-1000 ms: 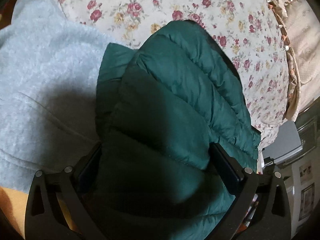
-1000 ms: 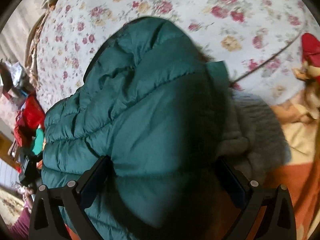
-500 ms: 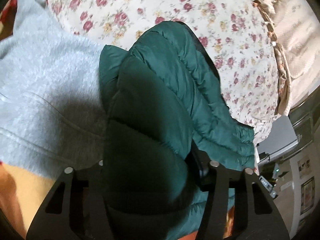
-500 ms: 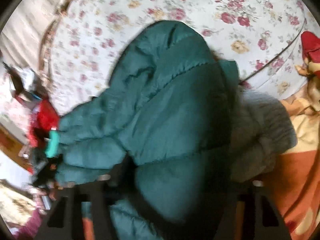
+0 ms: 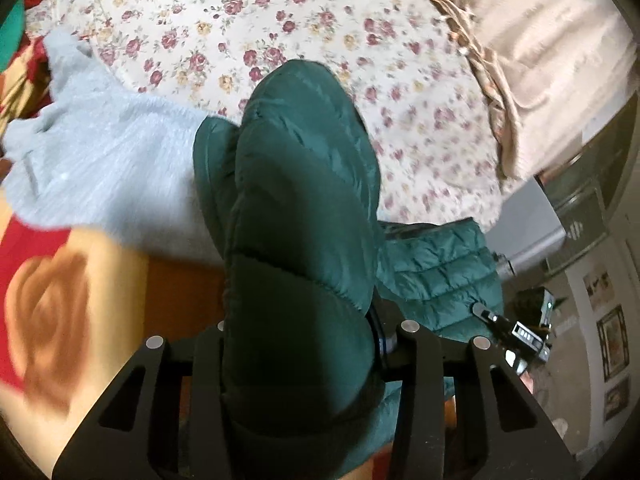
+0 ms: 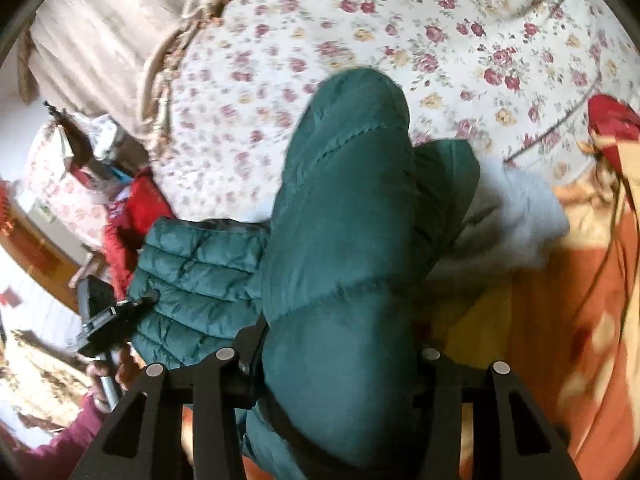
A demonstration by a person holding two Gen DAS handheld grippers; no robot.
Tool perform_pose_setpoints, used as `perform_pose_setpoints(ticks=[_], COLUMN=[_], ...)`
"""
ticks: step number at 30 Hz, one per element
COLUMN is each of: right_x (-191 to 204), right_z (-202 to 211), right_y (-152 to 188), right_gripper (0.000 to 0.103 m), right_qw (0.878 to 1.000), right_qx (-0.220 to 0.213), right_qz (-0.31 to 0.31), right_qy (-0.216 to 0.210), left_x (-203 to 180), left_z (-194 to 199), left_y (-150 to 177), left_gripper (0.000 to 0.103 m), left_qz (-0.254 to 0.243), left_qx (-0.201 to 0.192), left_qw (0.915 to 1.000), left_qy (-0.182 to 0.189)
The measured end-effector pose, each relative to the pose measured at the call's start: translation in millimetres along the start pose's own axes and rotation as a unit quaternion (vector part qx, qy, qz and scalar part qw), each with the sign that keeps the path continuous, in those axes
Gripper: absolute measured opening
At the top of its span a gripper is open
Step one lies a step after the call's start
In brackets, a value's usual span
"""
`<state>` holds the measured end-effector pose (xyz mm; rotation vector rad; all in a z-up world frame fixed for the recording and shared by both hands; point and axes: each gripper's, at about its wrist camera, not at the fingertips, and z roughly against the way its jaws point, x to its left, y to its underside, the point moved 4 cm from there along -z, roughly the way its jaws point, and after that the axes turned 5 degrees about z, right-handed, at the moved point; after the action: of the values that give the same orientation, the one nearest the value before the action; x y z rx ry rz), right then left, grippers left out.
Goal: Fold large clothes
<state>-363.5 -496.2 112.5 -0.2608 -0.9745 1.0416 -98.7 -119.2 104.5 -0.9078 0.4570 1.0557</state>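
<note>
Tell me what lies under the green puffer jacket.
Under the green puffer jacket a grey fleece garment shows, lying on a floral bedspread and an orange blanket. The jacket hides whatever is directly beneath it.

The left gripper (image 5: 298,344) is matte black, with two flat angular arms cut through by long triangular openings. Round silver screw heads sit at the arm joints, four across. The right gripper (image 6: 340,356) is built the same: black arms, triangular cut-outs, four silver screws. Seen from the right wrist, the left gripper's body carries a black box with a grey plate, and a maroon sleeve (image 6: 52,440) covers the arm behind it.
</note>
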Motion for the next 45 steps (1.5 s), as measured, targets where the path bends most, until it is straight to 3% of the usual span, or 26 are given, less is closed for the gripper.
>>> perform_pose_setpoints(ticks=[3,5,7,9,10,12,15,18,21,23,25,33,45], right_x=[10,7,-3,-18,-26,-32,-22,1,26,44,62,127,180], right_z=[12,13,5,-13,-25,-31,-19,2,22,29,34,21,6], right_y=[25,46,64,78,86,92,91,85,79,76,78,90,117], right_gripper=[0.046,0.046,0.047,0.065,0.07,0.076,0.076,0.076,0.077,0.082,0.091,0.091,0.1], right_qw=[1.0,0.999,0.996,0.988,0.984,0.984,0.981,0.974,0.972,0.973,0.974,0.972,0.951], right_qx=[0.018,0.034,0.048,0.068,0.076,0.059,0.048,0.031,0.006,-0.011,-0.027,-0.069,-0.101], right_qz=[-0.013,-0.029,-0.034,-0.029,-0.03,-0.033,-0.038,0.004,0.03,0.031,0.034,0.067,0.147], right_qy=[-0.008,0.009,0.068,0.133,0.157,0.164,0.183,0.225,0.232,0.228,0.224,0.215,0.252], left_x=[8,19,30,51,60,69,58,36,14,3,-7,-54,-79], left_z=[22,27,22,7,1,-6,3,20,34,41,44,45,48], left_y=[24,38,46,54,56,59,62,65,70,76,81,106,137], left_gripper=[0.039,0.041,0.05,0.07,0.075,0.087,0.087,0.087,0.087,0.087,0.087,0.087,0.087], left_qz=[0.001,-0.005,-0.008,0.012,0.022,0.026,0.013,-0.026,-0.08,-0.107,-0.117,-0.156,-0.197], left_qx=[0.018,0.025,0.029,0.042,0.042,0.022,0.001,-0.023,-0.048,-0.062,-0.077,-0.13,-0.173], left_qw=[0.9996,0.9981,0.9953,0.99,0.9886,0.987,0.9837,0.9775,0.9627,0.957,0.9555,0.9431,0.9223], left_qy=[-0.021,-0.056,-0.093,-0.134,-0.143,-0.157,-0.179,-0.208,-0.254,-0.262,-0.26,-0.263,-0.284])
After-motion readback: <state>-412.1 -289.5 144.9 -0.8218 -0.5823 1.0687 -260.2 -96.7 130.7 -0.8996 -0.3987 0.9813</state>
